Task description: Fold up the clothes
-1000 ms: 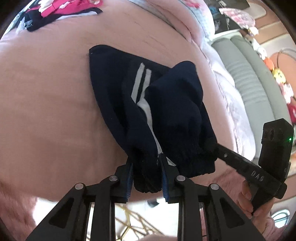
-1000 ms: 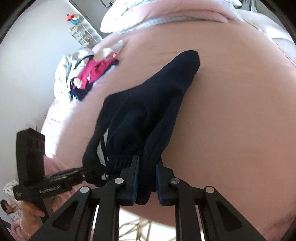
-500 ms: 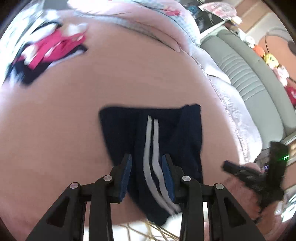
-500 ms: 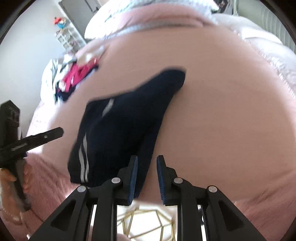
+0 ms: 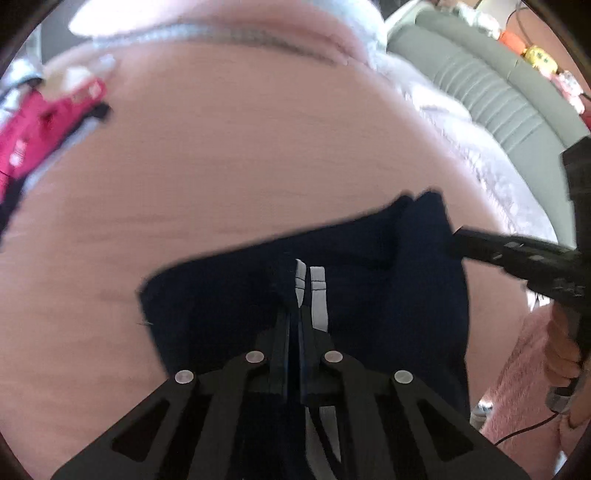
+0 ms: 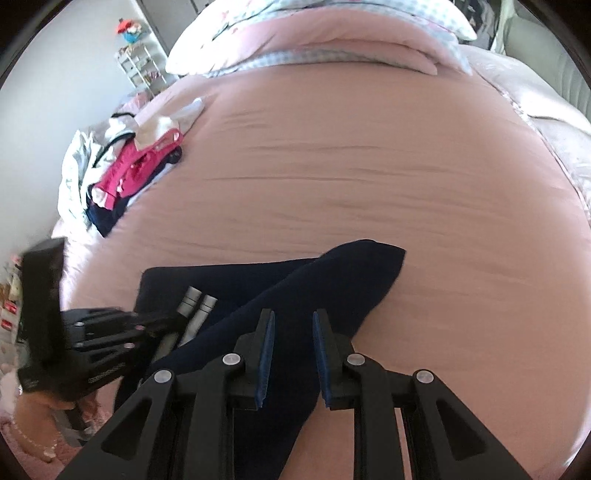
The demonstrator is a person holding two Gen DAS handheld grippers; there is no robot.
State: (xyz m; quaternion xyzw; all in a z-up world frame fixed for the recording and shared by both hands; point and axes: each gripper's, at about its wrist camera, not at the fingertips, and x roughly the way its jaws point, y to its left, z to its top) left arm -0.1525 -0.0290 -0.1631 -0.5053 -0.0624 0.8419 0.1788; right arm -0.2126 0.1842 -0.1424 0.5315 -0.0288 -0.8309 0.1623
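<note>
Navy trousers [image 5: 369, 295] with two white side stripes lie flat on the pink bed cover [image 5: 240, 166], one leg [image 6: 332, 280] angled to the right. My left gripper [image 5: 297, 310] is shut, its tips resting on the cloth beside the stripes; I see no fabric between the pads. The right wrist view shows that same left gripper [image 6: 181, 319] low on the left, held by a hand. My right gripper [image 6: 291, 317] hovers open over the navy leg, its blue pads apart and off the cloth. In the left wrist view the right gripper [image 5: 456, 245] points at the garment's right edge.
A pile of pink, white and dark clothes [image 6: 122, 166] sits at the bed's left side. Pillows [image 6: 332, 33] lie across the head of the bed. A grey padded seat [image 5: 498, 92] runs along the right side, and a white shelf [image 6: 136, 70] stands by the wall.
A second ago both grippers held the bunched navy garment up. Both let go, and it now lies spread on the bed. The left jaws opened, then shut over the stripes.
</note>
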